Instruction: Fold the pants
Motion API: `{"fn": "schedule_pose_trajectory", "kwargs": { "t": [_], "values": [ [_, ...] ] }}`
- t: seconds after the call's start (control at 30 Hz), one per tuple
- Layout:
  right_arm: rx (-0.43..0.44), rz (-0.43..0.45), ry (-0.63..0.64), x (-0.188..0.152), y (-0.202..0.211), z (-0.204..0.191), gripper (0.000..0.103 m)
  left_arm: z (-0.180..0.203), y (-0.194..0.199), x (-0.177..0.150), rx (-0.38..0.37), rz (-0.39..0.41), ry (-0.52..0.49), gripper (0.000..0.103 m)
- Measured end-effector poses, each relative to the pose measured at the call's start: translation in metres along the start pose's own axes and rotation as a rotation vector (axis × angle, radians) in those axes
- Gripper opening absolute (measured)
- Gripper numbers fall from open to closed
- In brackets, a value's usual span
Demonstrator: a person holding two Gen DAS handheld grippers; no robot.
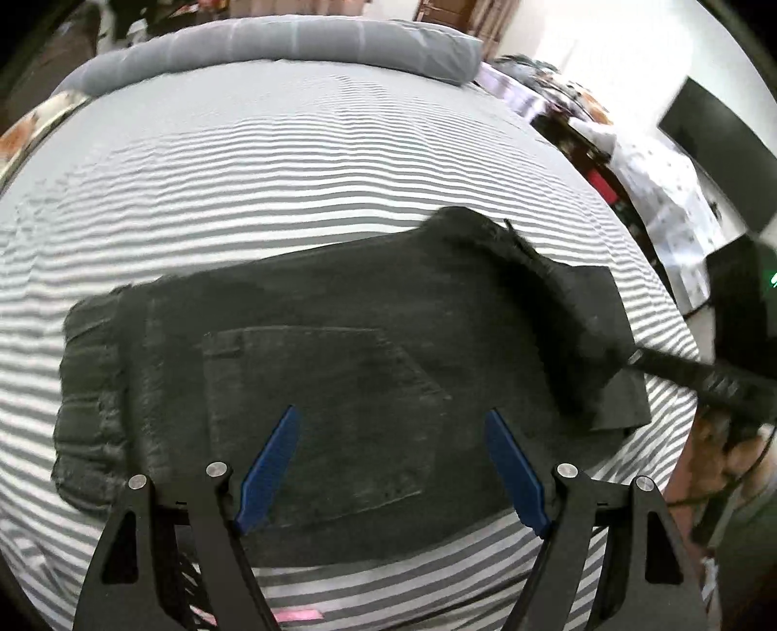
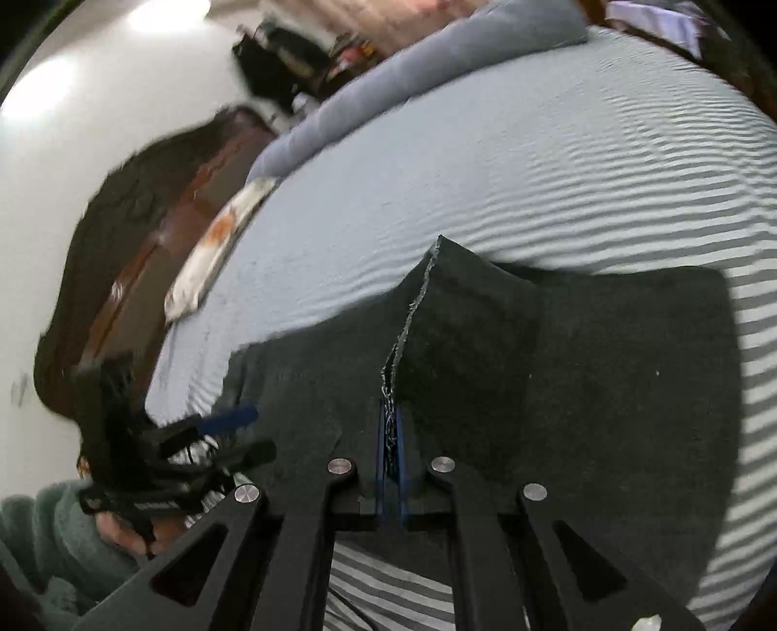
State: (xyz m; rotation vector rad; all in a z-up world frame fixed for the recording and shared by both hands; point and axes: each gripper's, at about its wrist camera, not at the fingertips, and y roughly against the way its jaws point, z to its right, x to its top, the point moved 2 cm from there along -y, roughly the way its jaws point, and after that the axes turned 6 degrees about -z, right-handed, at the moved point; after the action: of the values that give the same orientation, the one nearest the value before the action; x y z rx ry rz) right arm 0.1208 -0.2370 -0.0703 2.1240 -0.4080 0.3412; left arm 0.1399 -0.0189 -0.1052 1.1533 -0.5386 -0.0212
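Note:
Black denim pants [image 1: 315, 369] lie partly folded on the striped bed, back pocket up, waistband at the left. My left gripper [image 1: 393, 420] is open and empty, hovering just above the pocket area. My right gripper [image 2: 390, 412] is shut on the frayed hem of a pant leg [image 2: 466, 335] and holds it lifted over the rest of the pants. In the left wrist view the right gripper [image 1: 709, 383] comes in from the right, with the lifted leg [image 1: 534, 291] arching over the pants. The left gripper [image 2: 228, 422] shows at the left of the right wrist view.
The grey and white striped bed sheet [image 1: 291, 160] stretches far beyond the pants. A grey bolster pillow [image 1: 291, 43] lies along the far edge. Cluttered furniture and a dark screen [image 1: 714, 150] stand at the right. A person's green sleeve [image 2: 43, 534] shows near the bed edge.

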Motion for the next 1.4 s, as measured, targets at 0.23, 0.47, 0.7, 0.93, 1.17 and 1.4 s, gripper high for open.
{"fn": "schedule_pose_trajectory", "kwargs": {
  "t": [0.23,0.47,0.7,0.93,1.17,1.4],
  "values": [
    [-0.085,-0.108,0.008,-0.016,-0.045,-0.013,0.022,-0.018,0.000,-0.006,-0.063,-0.008,0.051,0.079],
    [-0.061,0.010,-0.054,-0.050,-0.003,-0.018,0.047,-0.002,0.001,-0.003,-0.186,-0.003,0.060,0.079],
    [-0.013,0.019,-0.170,-0.092,0.003,-0.005,0.049,0.019,-0.018,-0.001,-0.214,-0.058,0.023,0.079],
    [0.041,0.088,-0.300,-0.109,0.004,0.020,0.049,0.040,-0.041,-0.001,-0.225,-0.120,0.018,0.079],
    [0.052,0.135,-0.408,-0.115,0.004,0.051,0.049,0.069,-0.071,0.010,-0.212,-0.151,-0.001,0.079],
    [0.012,0.254,-0.560,-0.122,0.033,0.103,0.049,0.082,-0.079,0.017,-0.189,-0.130,-0.019,0.041]
  ]
}}
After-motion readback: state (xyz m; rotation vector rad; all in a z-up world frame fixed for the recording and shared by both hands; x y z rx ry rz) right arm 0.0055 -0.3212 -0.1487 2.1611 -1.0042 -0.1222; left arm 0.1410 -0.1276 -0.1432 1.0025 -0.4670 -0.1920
